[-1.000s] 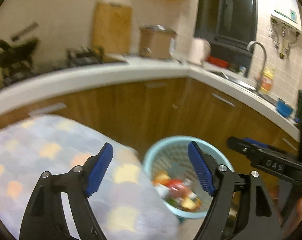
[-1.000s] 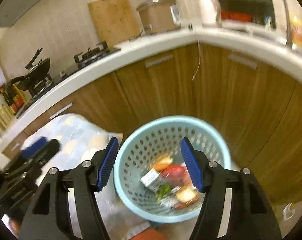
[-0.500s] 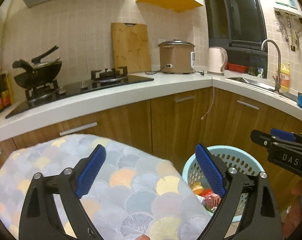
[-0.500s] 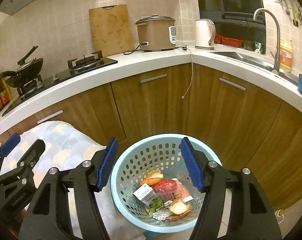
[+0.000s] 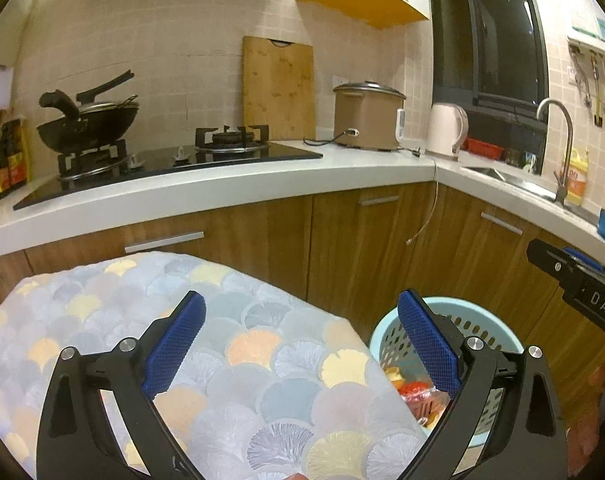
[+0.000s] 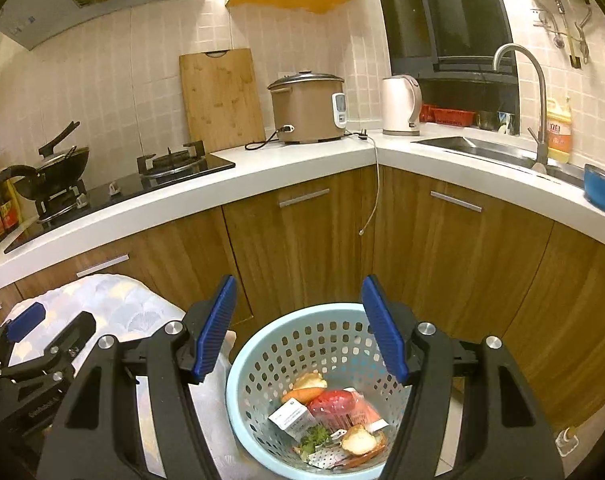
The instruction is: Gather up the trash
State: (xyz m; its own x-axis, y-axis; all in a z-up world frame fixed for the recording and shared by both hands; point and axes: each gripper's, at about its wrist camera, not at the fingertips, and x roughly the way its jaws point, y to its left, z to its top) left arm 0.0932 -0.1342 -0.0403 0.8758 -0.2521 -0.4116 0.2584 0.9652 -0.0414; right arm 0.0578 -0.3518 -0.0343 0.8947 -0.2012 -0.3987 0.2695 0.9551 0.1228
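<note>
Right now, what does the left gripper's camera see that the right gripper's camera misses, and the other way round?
Only the left wrist view shows the patterned cloth spread wide and the left gripper, its jaws just opened, empty. Only the right wrist view shows down into the blue basket: a carrot, a red packet, a small white box, greens. Both share the wok, cutting board, rice cooker, kettle and tap.

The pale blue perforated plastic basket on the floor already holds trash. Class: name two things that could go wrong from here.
1. The pale blue perforated basket sits close against the scallop-patterned cloth-covered table; a careless swing of the open left gripper might knock it over.
2. The open, empty right gripper hangs above the basket; the carrot and other scraps could spill if it bumps the rim.
</note>
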